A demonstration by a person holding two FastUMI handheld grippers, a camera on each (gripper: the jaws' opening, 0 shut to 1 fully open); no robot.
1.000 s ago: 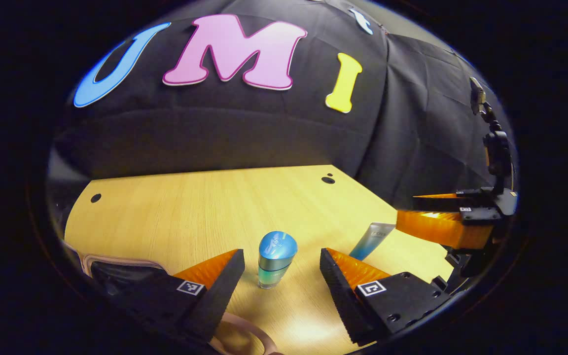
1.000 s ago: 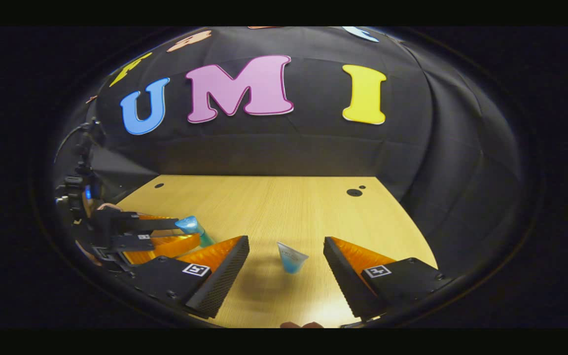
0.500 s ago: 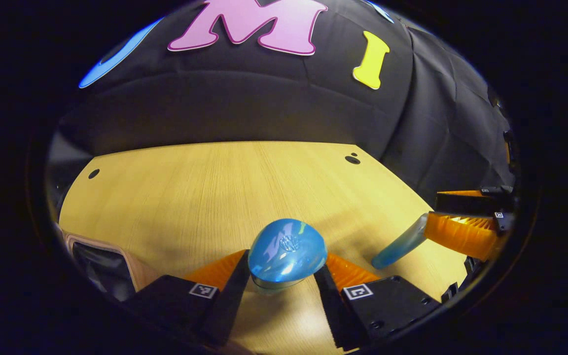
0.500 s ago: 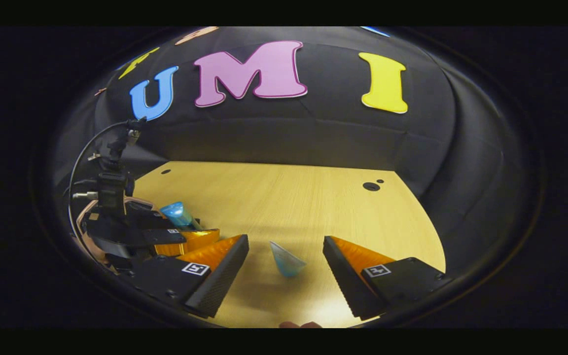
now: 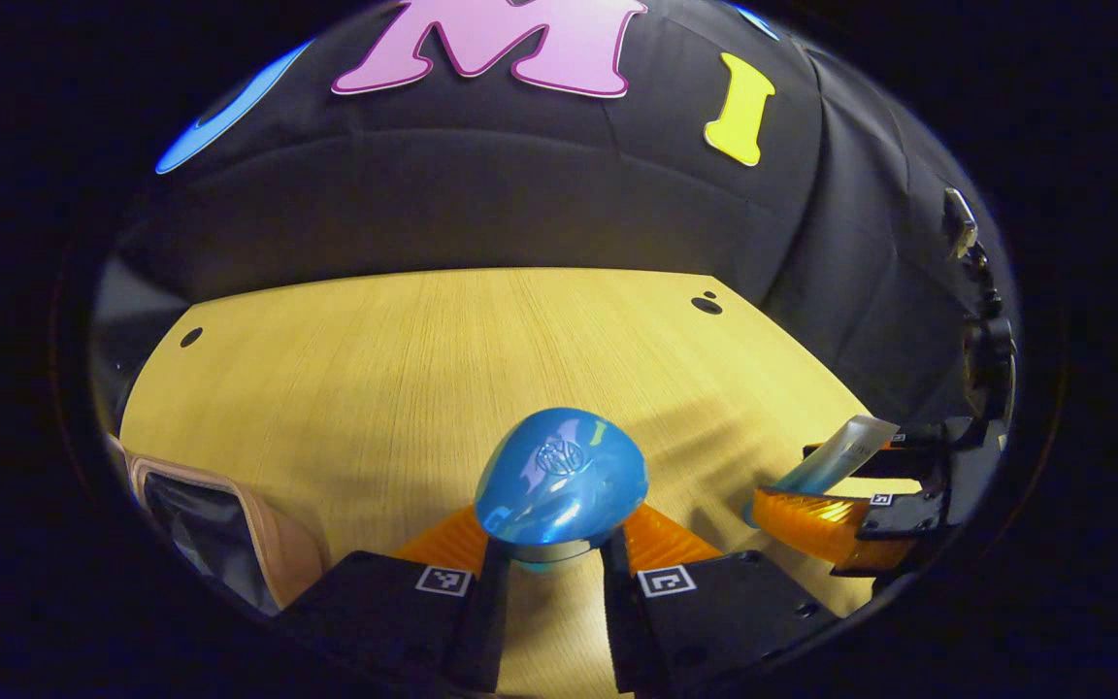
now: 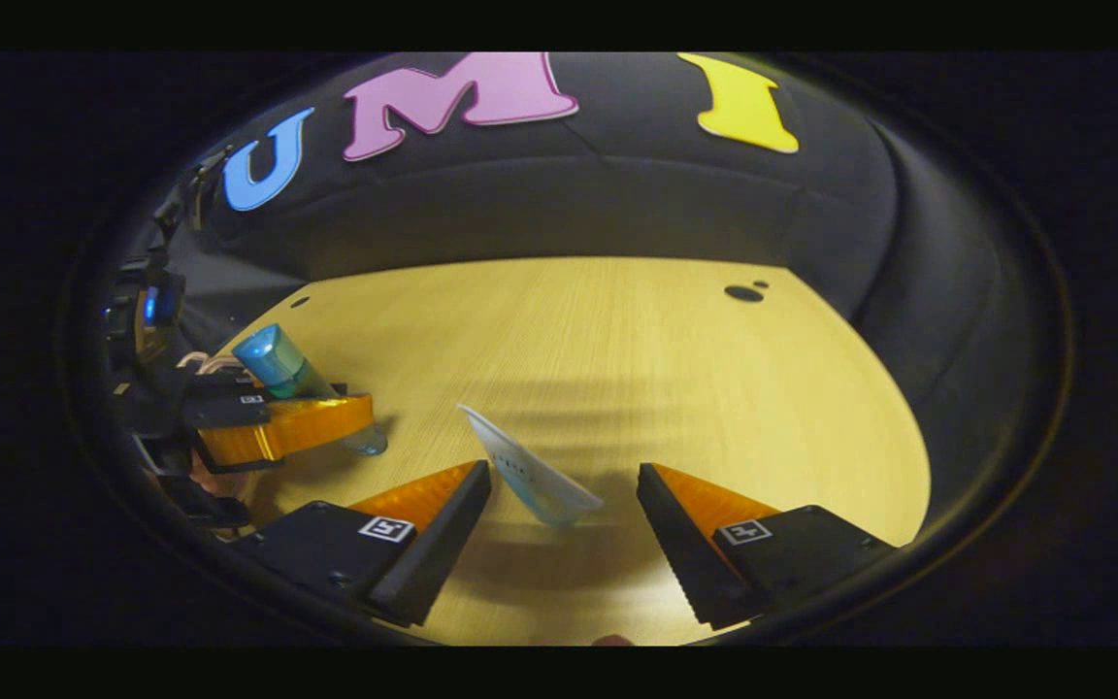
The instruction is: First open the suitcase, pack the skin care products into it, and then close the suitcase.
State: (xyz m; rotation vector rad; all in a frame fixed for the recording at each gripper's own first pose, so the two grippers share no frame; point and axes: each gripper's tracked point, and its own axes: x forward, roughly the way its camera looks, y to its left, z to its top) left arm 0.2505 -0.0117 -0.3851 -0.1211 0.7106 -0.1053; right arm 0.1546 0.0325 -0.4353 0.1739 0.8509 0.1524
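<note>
Two tongs at work over the wooden desk. Left gripper view, nearest: the left tongs have their fingers drawn close together, both pressing the body of a blue-capped bottle; its rounded cap stands above the fingertips, and the body below the cap is mostly hidden between them. Off to the right in that view, the right tongs carry a pale tube angled upward between their fingers. Right gripper view, nearest: the right tongs stand wide apart, with the tube lying slantwise in the gap, its broad flat end up and left, its narrower end down and right; it lies close to the left finger, but contact with either finger cannot be told, so the grip is uncertain. To the left in that view, the left tongs hold the bottle tilted, cap up and to the left. At the lower left of the left gripper view, a pink-rimmed suitcase with a dark interior sits at the desk's near corner, just beside the left tongs. Beyond both tongs the desk runs bare to its far edge, where small dark holes sit near the corners; past the edge hangs the black booth wall.
</note>
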